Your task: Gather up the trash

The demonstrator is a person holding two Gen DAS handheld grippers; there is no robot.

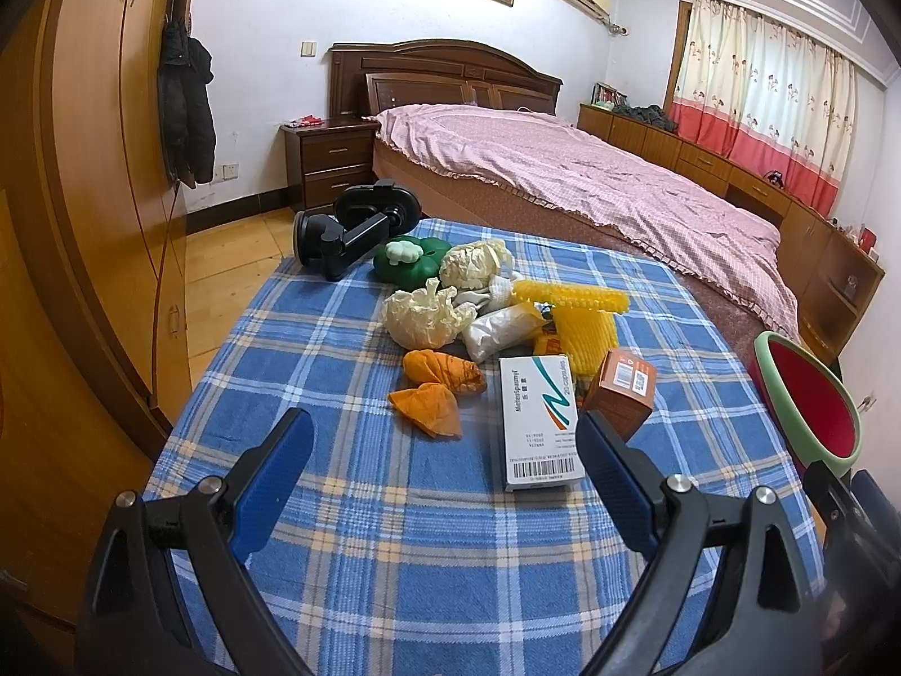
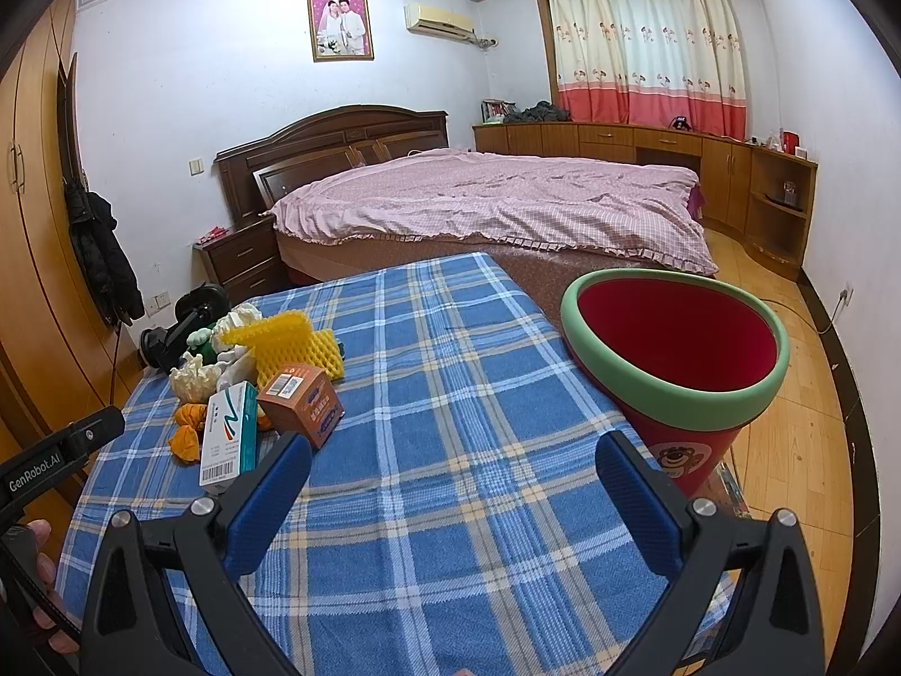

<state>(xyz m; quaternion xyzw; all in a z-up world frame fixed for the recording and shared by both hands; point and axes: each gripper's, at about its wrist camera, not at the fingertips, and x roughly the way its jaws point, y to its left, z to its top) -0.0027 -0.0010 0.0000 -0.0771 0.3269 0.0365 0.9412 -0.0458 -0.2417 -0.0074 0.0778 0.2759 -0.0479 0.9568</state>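
Trash (image 1: pixel 495 332) lies heaped at centre frame on the blue plaid cloth (image 1: pixel 349 535): crumpled papers, yellow foam netting (image 1: pixel 585 321), a brown carton (image 1: pixel 622 388). Nearest, the white medicine box (image 1: pixel 540 422) lies flat, long axis running up-frame, barcode end toward the camera. Left gripper (image 1: pixel 445 462) and right gripper (image 2: pixel 453 479) both stand wide, empty. Red bin (image 2: pixel 676 349) tilts at right, mouth presumably angled to receive items.

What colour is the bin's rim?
Pale green, on a red bin; clearest in the right wrist view.

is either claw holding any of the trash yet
No. The left claw and the right claw are both open and empty above the checked cloth.
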